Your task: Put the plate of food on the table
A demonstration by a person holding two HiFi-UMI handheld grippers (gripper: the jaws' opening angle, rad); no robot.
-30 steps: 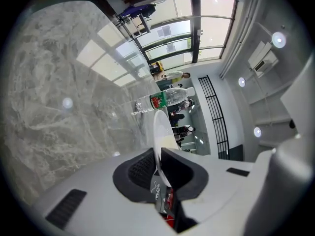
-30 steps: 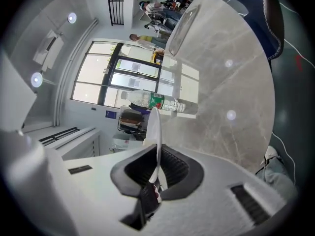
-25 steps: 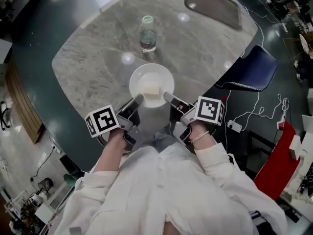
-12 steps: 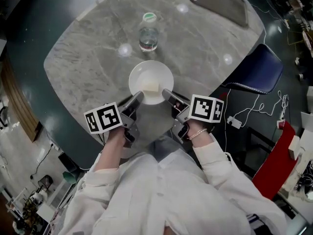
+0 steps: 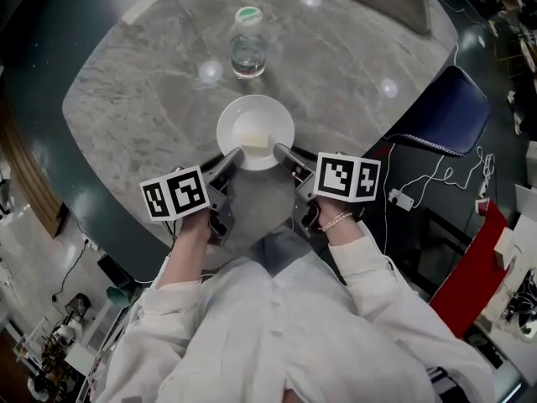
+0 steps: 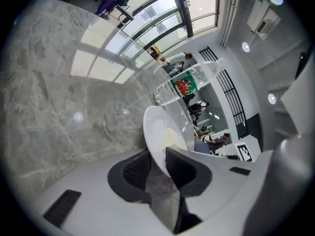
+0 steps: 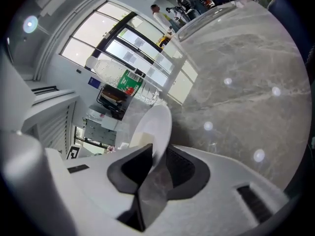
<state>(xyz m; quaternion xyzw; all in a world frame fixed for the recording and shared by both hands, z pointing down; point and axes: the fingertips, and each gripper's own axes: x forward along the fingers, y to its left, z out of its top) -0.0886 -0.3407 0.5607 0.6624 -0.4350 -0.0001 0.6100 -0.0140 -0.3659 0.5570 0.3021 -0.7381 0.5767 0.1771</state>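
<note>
The plate (image 5: 228, 121) is seen lying flat on the grey marble table (image 5: 143, 82), close to the edge nearest the person, with a pale block of food (image 5: 255, 138) in its hollow. It is judged to be already set down, so the task is taken as nearly done.

The plate is white and glossy and is taken for glazed ceramic: stiff, rather heavy for its thin rim, slippery against the pads, and liable to chip or crack if dropped on the stone. The food lies loose and can be expected to slide if the plate is tipped. The best hold is judged to be the raised rim, taken at two points on the near side and kept level, as is done here.

The near rim is taken between the jaws of the left gripper (image 6: 158, 163), which are nearly together with the pads pressed on either face of it. The jaws of the right gripper (image 7: 160, 162) are opening: the rim is between them, but a narrow gap is seen beside it and no firm grip is read there.

Beyond the plate a clear water bottle (image 5: 247, 50) with a green cap stands upright, well apart from it. A dark blue chair (image 5: 445, 116) is seen off the table's right side.
</note>
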